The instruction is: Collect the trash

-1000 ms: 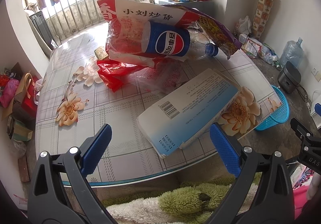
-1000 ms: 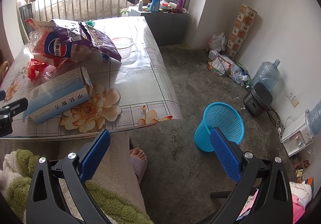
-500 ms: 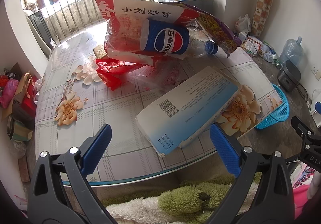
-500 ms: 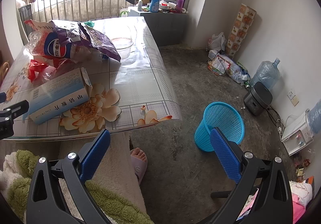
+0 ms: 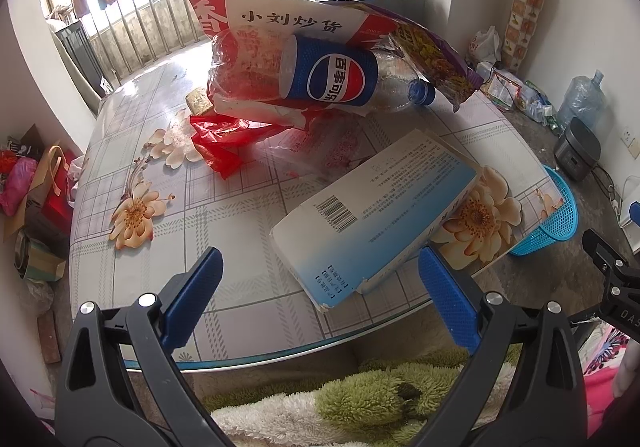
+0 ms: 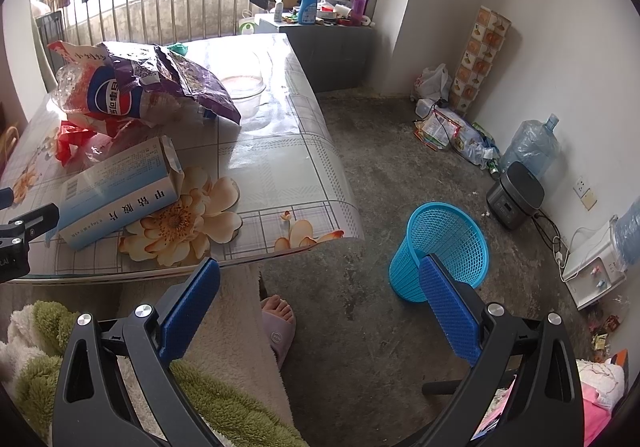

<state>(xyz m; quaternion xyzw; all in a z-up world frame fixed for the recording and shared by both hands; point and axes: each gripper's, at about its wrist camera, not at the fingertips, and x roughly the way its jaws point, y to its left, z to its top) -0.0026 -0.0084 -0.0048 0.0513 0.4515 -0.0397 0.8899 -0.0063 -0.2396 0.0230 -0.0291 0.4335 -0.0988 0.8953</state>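
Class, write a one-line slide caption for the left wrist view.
Open left gripper faces a white-blue carton on the floral table, Pepsi bottle and wrappers behind.

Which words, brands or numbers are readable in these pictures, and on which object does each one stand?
"小刘炒货" and a large "香": on the red and white snack bag.
"百事可乐" with the Pepsi logo: on the blue label of the plastic bottle.
"甲钴胺片": on the side of the blue and white carton.
Barcode and fine print on the carton's top face: too small to read.
Print on the purple snack bag: too blurred to read.
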